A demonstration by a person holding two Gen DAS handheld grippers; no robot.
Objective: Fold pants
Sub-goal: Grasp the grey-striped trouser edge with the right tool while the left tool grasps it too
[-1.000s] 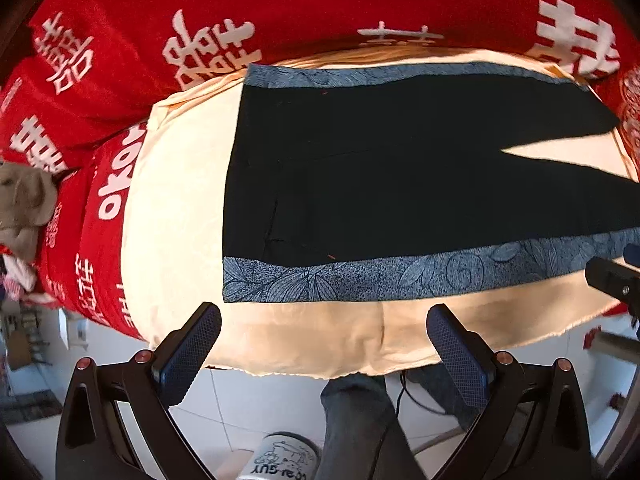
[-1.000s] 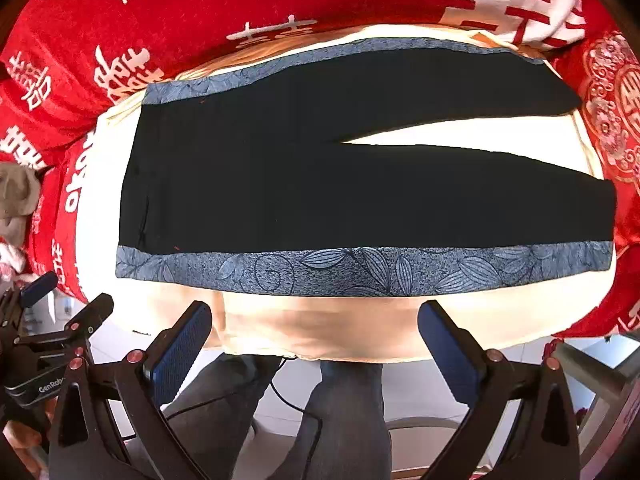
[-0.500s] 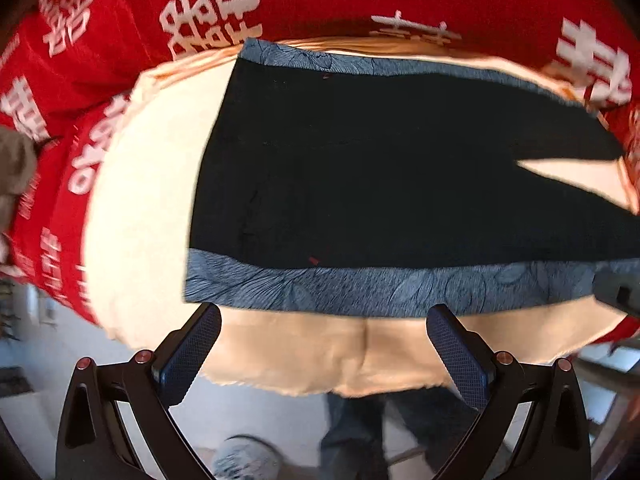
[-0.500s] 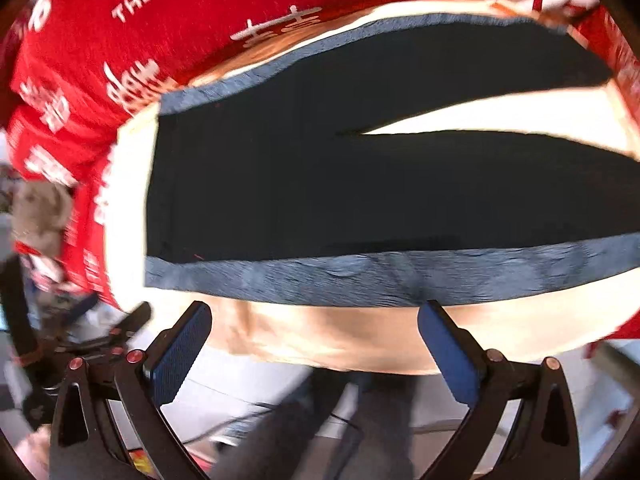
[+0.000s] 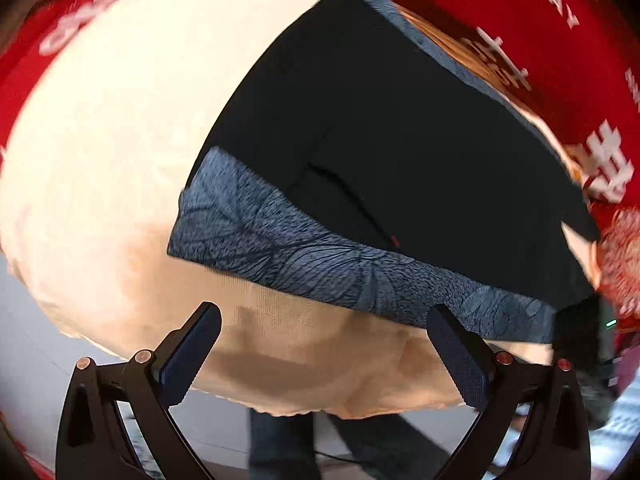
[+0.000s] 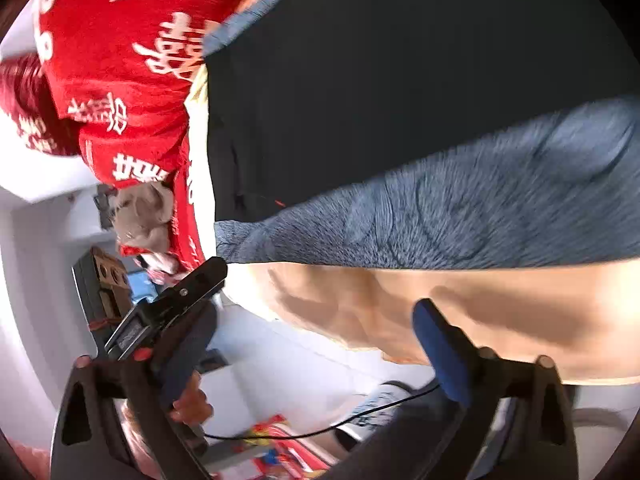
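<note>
The black fabric pants with a blue leaf-patterned side stripe (image 5: 400,128) lie flat and unfolded on the cream cloth-covered tabletop (image 5: 100,152), the striped side running along the near edge and the waistband toward the left end — no fold is visible, so by this evidence the whole task remains to be done. The left gripper (image 5: 324,356) hovers off the near edge below the stripe, fingers spread wide and empty. The right gripper (image 6: 320,344) is likewise spread wide and holds nothing, poised off the near edge by the waistband corner — apart from the cloth.
</note>
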